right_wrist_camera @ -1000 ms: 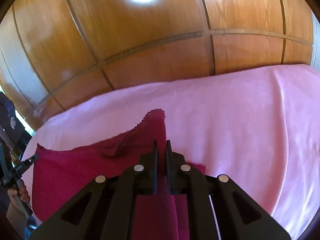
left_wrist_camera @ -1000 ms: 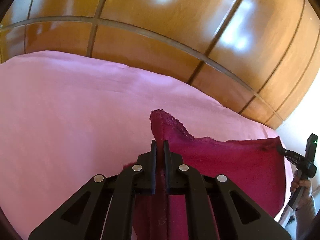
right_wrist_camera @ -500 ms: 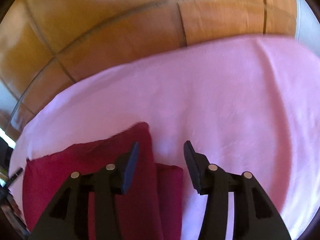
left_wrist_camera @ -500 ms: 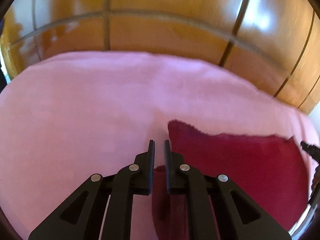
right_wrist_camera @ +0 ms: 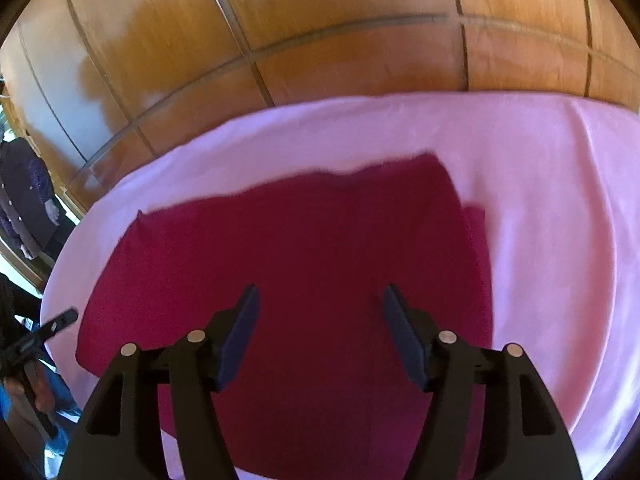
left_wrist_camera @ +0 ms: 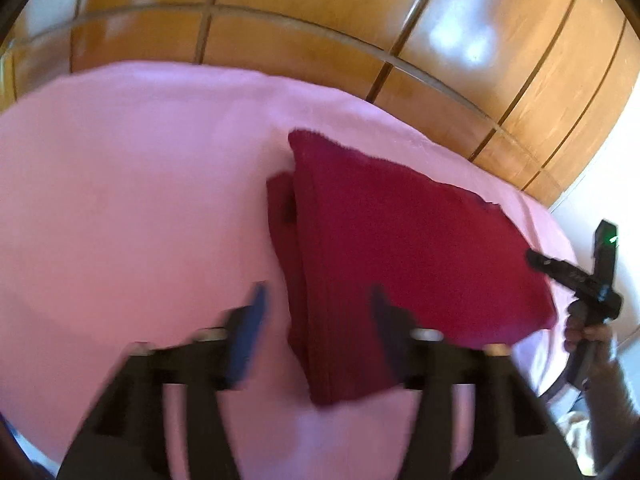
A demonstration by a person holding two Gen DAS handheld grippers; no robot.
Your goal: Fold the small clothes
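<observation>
Red cloth (left_wrist_camera: 400,248) lies flat on the pink sheet (left_wrist_camera: 120,200), folded over on itself, top layer not quite matching the one beneath: a narrow strip of lower layer shows past the left edge in the left wrist view, and past the right edge in the right wrist view (right_wrist_camera: 474,232)

Left gripper (left_wrist_camera: 316,312): jaws opening, spread wide, blurred with motion. They straddle the near left edge of the cloth, pads not pressing it; nothing held

Right gripper (right_wrist_camera: 318,312): jaws opening too, fingers (right_wrist_camera: 240,332) wide apart, hovering over the middle of the cloth (right_wrist_camera: 300,260). Nothing pinched

Judgement: release step of a fold; both corners just let go, cloth settling

Doing it well, as I read it:
- let the jaws clear the fabric fully before lifting away, so no pad drags the top layer and widens the offset
- draw both grippers off together and evenly, else the fold skews
- check the exposed strip; a light nudge of the top layer would square the edges before the next fold
- next grasp looks best taken at the two corners of one short side, through both layers

Far side: glossy wooden panels (left_wrist_camera: 360,20). A hand (left_wrist_camera: 588,332) at the right margin of the left view carries the other gripper
</observation>
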